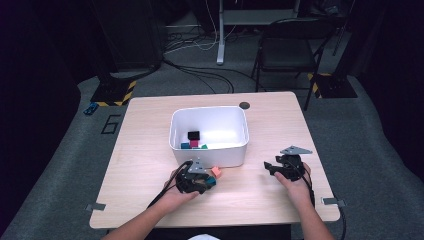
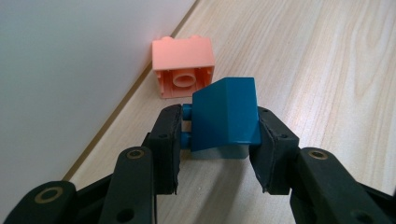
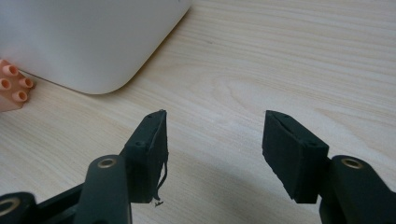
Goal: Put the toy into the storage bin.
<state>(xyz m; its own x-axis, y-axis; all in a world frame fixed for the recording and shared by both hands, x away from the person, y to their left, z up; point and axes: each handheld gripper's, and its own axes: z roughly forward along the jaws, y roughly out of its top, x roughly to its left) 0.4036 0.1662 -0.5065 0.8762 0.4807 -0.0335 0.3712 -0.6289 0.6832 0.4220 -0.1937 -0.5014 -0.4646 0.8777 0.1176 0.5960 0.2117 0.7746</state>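
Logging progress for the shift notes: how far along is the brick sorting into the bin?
Done: several bricks already lie inside the white bin. In hand: the left tool is shut on a blue sloped brick, beside the bin's outer wall. Left: the salmon brick sits on the table against the bin. The right tool is open and holds nothing.

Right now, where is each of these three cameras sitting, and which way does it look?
High view: above the person's side, looking forward and down on the wooden table and white plastic bin; both forearms and hand-held grippers show.
Left gripper view: rides the left hand-held gripper, looking along its jaws, shut on a dark blue sloped brick.
Right gripper view: rides the right hand-held gripper, looking along open jaws at bare table.
Shared: all three show the bin and the peach plastic brick beside it.
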